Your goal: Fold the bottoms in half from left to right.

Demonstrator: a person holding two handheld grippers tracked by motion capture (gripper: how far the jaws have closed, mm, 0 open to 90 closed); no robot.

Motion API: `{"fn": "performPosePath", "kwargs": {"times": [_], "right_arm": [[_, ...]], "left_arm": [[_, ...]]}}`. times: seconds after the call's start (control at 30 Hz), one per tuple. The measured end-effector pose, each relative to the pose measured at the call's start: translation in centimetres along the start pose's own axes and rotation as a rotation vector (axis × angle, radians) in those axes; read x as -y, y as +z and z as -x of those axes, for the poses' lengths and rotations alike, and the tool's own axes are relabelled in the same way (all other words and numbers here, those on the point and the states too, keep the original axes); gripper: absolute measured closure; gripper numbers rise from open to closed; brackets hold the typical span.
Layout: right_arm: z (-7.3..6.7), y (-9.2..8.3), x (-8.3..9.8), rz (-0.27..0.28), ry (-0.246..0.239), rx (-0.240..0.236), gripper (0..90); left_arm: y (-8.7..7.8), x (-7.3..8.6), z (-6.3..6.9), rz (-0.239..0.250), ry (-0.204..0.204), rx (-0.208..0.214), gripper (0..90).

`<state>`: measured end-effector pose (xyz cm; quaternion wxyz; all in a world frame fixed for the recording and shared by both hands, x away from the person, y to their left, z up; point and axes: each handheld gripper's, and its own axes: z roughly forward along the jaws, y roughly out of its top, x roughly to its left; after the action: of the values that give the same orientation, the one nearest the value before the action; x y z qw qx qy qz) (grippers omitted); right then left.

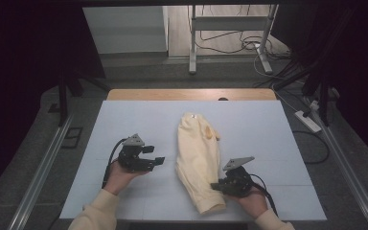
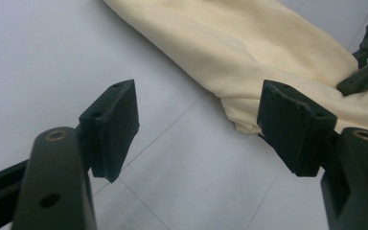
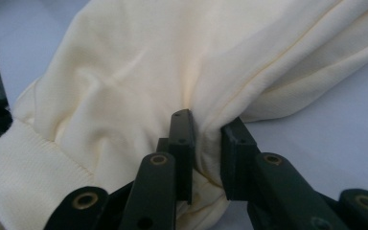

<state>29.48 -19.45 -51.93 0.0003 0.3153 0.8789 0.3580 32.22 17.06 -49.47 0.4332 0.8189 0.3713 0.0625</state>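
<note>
The left gripper [image 1: 156, 155] sits left of the pale yellow garment [image 1: 197, 158], apart from it, with its jaws spread wide and nothing between them; in the left gripper view they frame bare white table cover [image 2: 38, 57], with the garment's near edge [image 2: 249, 62] lying just beyond the right jaw. The hand holds it low, pointing right toward the cloth. The risk on this side, as I judge it, is that one end of the garment gets lifted while this claw has no hold, so the cloth would drag and bunch rather than spread.

The garment lies folded lengthwise in the middle of the table cover [image 1: 124, 120], its collar end far and its ribbed hem near.

The right gripper [image 1: 216, 186] is at the garment's near right edge, pointing left. Its jaws are nearly together and pinch a small ridge of fabric [image 3: 206, 139] beside the ribbed band [image 3: 24, 167]. The pinch looks shallow, so a quick pull could slip the fold out, or catch one layer alone and skew the garment.
</note>
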Motion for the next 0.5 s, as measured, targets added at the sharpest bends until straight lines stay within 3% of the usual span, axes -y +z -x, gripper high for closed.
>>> {"fn": "performPosePath", "kwargs": {"times": [0.5], "right_arm": [[-1.3,1.0,-0.3,0.017,-0.016,-0.046,77.6]], "left_arm": [[0.1,-0.1,0.1,-0.005,0.008,0.006,30.0]]}}
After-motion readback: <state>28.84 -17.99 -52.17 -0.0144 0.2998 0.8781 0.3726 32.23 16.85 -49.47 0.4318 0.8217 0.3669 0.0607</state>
